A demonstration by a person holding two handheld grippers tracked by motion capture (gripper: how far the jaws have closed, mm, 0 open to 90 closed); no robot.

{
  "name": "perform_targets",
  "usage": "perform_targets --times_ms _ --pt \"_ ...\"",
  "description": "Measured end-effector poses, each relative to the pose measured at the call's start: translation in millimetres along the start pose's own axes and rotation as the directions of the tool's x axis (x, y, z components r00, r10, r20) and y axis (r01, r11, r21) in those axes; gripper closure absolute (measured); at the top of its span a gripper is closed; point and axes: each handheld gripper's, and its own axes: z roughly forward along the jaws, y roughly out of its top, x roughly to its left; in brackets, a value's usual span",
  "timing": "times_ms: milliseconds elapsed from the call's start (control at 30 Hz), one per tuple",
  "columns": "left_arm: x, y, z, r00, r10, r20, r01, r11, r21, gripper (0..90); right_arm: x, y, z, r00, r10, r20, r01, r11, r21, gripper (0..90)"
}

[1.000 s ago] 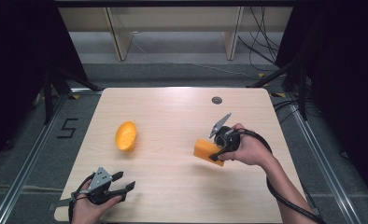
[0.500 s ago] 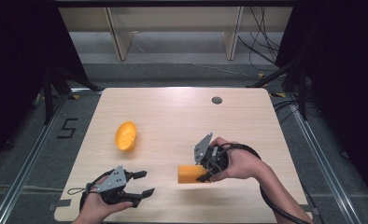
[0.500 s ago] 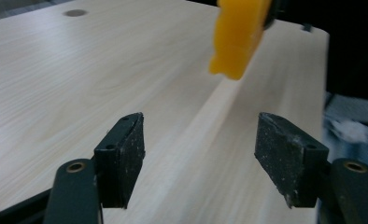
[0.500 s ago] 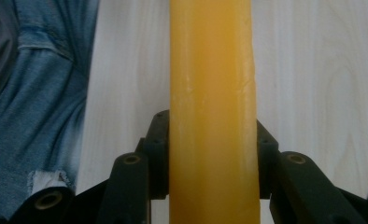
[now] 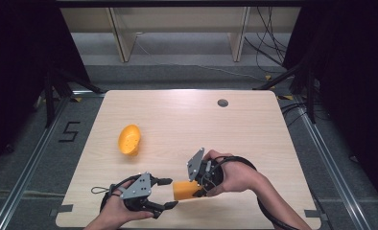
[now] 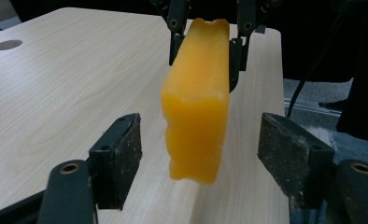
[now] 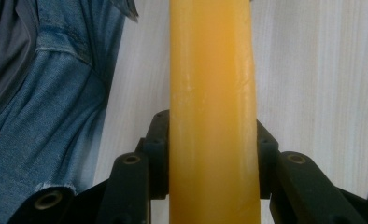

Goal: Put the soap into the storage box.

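Observation:
An orange block (image 5: 183, 190) hangs just above the wooden table (image 5: 187, 124) near its front edge. My right gripper (image 5: 197, 188) is shut on the block's right end. In the right gripper view the block (image 7: 210, 84) runs straight up between the closed jaws of the right gripper (image 7: 211, 144). My left gripper (image 5: 170, 193) faces it from the left, open, and its jaws have just been opening. In the left gripper view the block's free end (image 6: 198, 102) stands between the left gripper's pads (image 6: 120, 156) without touching them. An orange oval piece (image 5: 129, 139) lies on the table's left half.
A round dark hole (image 5: 222, 102) sits near the table's far edge. Cables (image 5: 254, 172) trail from the right gripper off the table's right side. Blue denim (image 7: 46, 93) shows beside the table's near edge. Shelf legs (image 5: 122, 36) stand beyond the table.
The right hand carried the block from the right middle toward the front centre. The left gripper moved right to meet it, and the block's end now sits between its opened jaws.

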Motion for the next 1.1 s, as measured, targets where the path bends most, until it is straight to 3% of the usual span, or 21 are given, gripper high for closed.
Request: perform_targets --times_ms 33,67,167,233,367,467,533,600,700,733,767,800,833,867,933,967,1000,1100 --pt "1.9 0.4 2.5 0.9996 0.028 0.003 -0.028 0.9996 0.009 31.6 -0.3 0.6 0.8 1.0000 -0.010 0.000 0.010 1.000 0.001 61.6" --pt "1.9 0.4 2.5 0.9996 0.028 0.003 -0.028 0.9996 0.009 32.6 -0.3 0.6 0.8 1.0000 -0.010 0.000 0.010 1.000 0.001 61.6" --pt "1.0 -0.5 6.7 0.9998 -0.007 0.019 0.007 0.9999 -0.009 34.5 1.3 2.1 2.2 1.0000 -0.004 0.001 0.004 1.000 0.010 61.6" --pt "0.6 -0.8 8.5 0.9987 -0.032 0.039 0.033 0.9992 -0.021 38.4 1.4 4.7 4.2 0.9994 -0.034 -0.001 0.034 0.999 0.000 61.6" --pt "1.2 -1.2 8.8 0.9991 -0.021 0.037 0.022 0.9996 -0.019 42.2 4.9 6.3 4.2 1.0000 -0.003 0.002 0.003 1.000 0.010 61.5" --pt "1.3 -1.9 9.6 0.9986 -0.025 0.046 0.027 0.9992 -0.028 44.8 3.2 8.6 6.7 0.9988 -0.049 -0.005 0.049 0.999 -0.011 61.5" --pt "2.6 -1.3 9.2 0.9988 0.005 0.049 -0.004 0.9996 -0.029 48.0 4.5 10.2 8.3 0.9984 -0.057 -0.005 0.057 0.998 -0.007 61.5" --pt "2.7 -1.7 8.9 0.9987 0.006 0.050 -0.005 0.9997 -0.024 51.2 5.4 11.6 9.4 0.9978 -0.066 -0.008 0.066 0.998 -0.011 61.5" --pt "2.2 -4.3 9.7 0.9967 -0.031 0.075 0.034 0.9986 -0.041 54.5 6.0 12.5 10.1 0.9979 -0.064 -0.009 0.064 0.998 -0.014 61.5" --pt "2.2 -4.6 10.1 0.9964 -0.027 0.080 0.031 0.9984 -0.046 58.2 4.7 13.2 11.0 0.9964 -0.084 -0.005 0.084 0.996 -0.025 61.5" --pt "2.9 -4.5 10.6 0.9965 -0.002 0.084 0.006 0.9989 -0.047 58.2 4.7 13.2 11.0 0.9964 -0.084 -0.005 0.084 0.996 -0.025 61.5" --pt "0.9 -5.1 10.6 0.9965 -0.021 0.081 0.024 0.9989 -0.041 59.3 5.0 13.9 11.4 0.9961 -0.088 -0.007 0.088 0.996 -0.021 61.5" --pt "0.1 -5.2 10.6 0.9973 -0.013 0.072 0.016 0.9988 -0.046 59.6 5.0 13.9 11.4 0.9961 -0.088 -0.007 0.088 0.996 -0.021 61.5" --pt "2.0 -4.6 10.1 0.9967 0.021 0.078 -0.017 0.9989 -0.044 59.6 5.7 13.8 11.2 0.9965 -0.083 -0.012 0.083 0.996 -0.022 61.5" --pt "-2.4 -4.8 9.2 0.9965 -0.030 0.078 0.033 0.9988 -0.037 59.9 6.5 13.7 11.2 0.9964 -0.080 -0.026 0.080 0.996 -0.026 61.4" --pt "-2.6 -4.3 9.5 0.9964 -0.025 0.081 0.029 0.9985 -0.047 60.0 7.0 13.9 10.8 0.9966 -0.078 -0.027 0.077 0.997 -0.022 61.3" --pt "-2.2 -2.9 7.7 0.9969 0.003 0.078 0.000 0.9993 -0.038 60.1 5.9 13.7 11.7 0.9954 -0.092 -0.029 0.091 0.995 -0.028 61.3" --pt "-3.3 -3.2 7.8 0.9968 0.000 0.080 0.003 0.9995 -0.031 60.1 6.9 14.5 10.9 0.9951 -0.088 -0.046 0.086 0.996 -0.039 59.0"
